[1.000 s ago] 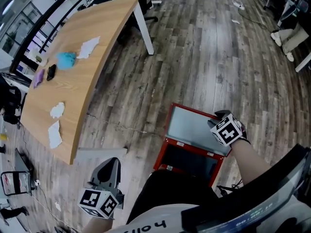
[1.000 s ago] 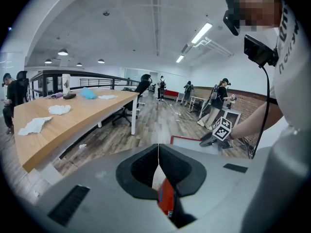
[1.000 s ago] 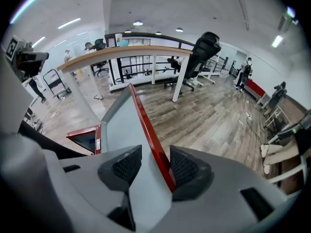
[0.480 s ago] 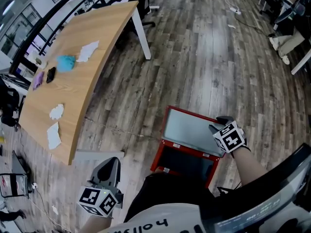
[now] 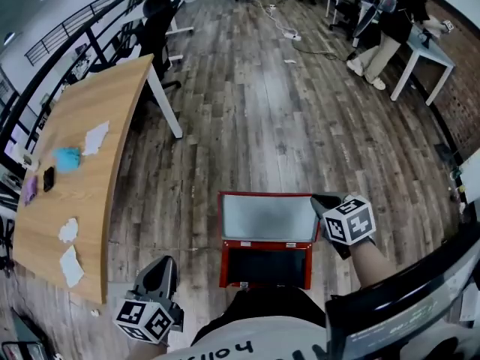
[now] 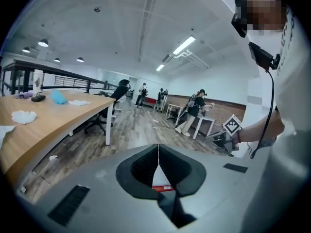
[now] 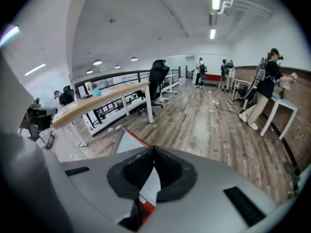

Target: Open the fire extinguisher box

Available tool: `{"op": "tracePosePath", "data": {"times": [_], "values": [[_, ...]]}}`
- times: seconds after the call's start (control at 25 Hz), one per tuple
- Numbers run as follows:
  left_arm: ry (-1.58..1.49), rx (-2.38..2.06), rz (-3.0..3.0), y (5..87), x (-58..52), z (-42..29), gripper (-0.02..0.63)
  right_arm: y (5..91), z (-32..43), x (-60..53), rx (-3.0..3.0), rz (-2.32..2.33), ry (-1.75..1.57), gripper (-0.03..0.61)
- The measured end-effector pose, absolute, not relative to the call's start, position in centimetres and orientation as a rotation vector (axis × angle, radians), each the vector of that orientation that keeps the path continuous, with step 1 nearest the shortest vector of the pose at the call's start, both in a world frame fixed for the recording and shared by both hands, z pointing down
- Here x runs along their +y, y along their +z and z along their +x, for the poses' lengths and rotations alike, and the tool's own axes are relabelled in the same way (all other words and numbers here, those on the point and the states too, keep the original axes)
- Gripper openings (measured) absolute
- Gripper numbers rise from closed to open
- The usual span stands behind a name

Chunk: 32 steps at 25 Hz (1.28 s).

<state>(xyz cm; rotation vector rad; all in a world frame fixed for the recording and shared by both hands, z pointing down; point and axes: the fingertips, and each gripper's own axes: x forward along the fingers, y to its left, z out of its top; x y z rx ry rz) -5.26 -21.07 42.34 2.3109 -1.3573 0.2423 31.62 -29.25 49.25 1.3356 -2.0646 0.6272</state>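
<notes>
- Head view: the box (image 5: pixel 264 244) sits on the wood floor, to the right of the table's (image 5: pixel 105 171) long right edge and clear of its near corner. Its lid (image 5: pixel 266 216) stands raised, grey inner face towards the camera, over the dark inside of the box.
- The right gripper (image 5: pixel 321 201) is at the lid's far right corner, just beside its edge or touching it; I cannot tell which. The left gripper (image 5: pixel 163 265) hangs over bare floor between the table's near corner and the box, apart from both.
- A blue lump (image 5: pixel 67 157) lies by the table's left edge and paper scraps (image 5: pixel 71 265) lie near its near end. A person (image 5: pixel 397 21) stands by a white desk, far right.
- Left gripper view: the left gripper (image 6: pixel 158 147) has its jaws closed tip to tip, with nothing held. The box (image 6: pixel 163 186) shows through the gap below the tips. The right gripper (image 6: pixel 226 141) is at right and the table (image 6: pixel 48 115) at left.
- Right gripper view: the right gripper (image 7: pixel 153 149) has its tips together too, clamping nothing. The lid (image 7: pixel 125 141) rises just left of the jaws, and its grey panel and red rim show behind the gap under the tips. The table (image 7: pixel 102 98) runs across the left, with the person (image 7: pixel 265 91) at right.
</notes>
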Motion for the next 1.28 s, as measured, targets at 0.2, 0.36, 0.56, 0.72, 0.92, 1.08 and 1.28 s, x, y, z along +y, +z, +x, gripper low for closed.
{"op": "tracePosePath", "data": {"times": [0.2, 0.36, 0.56, 0.72, 0.92, 1.08, 1.28], "values": [[0.158, -1.184, 2.365, 40.1, -20.1, -5.5, 0.008, 43.2, 29.2, -24.9, -2.225, 1.639, 0.855, 0.011], [0.070, -1.032, 2.368, 39.1, -19.1, -5.7, 0.006, 38.6, 25.4, -21.8, -2.423, 1.804, 0.972, 0.011], [0.025, -0.786, 2.494, 34.9, -17.2, -2.6, 0.006, 33.0, 17.6, -16.7, -2.610, 1.636, 0.852, 0.011], [0.008, -0.458, 2.644, 31.6, -13.0, 0.4, 0.006, 29.3, 15.5, -11.9, -2.554, 1.639, 0.595, 0.011], [0.093, -0.395, 2.745, 31.8, -9.7, 0.8, 0.006, 28.2, 16.8, -7.2, -2.472, 1.680, 0.566, 0.011], [0.080, -0.470, 2.704, 32.7, -9.4, 0.7, 0.006, 30.1, 18.2, -4.6, -2.404, 1.708, 0.647, 0.011], [0.073, -0.474, 2.613, 33.4, -8.6, 2.1, 0.006, 32.3, 17.5, -2.9, -2.390, 1.647, 0.683, 0.011]]}}
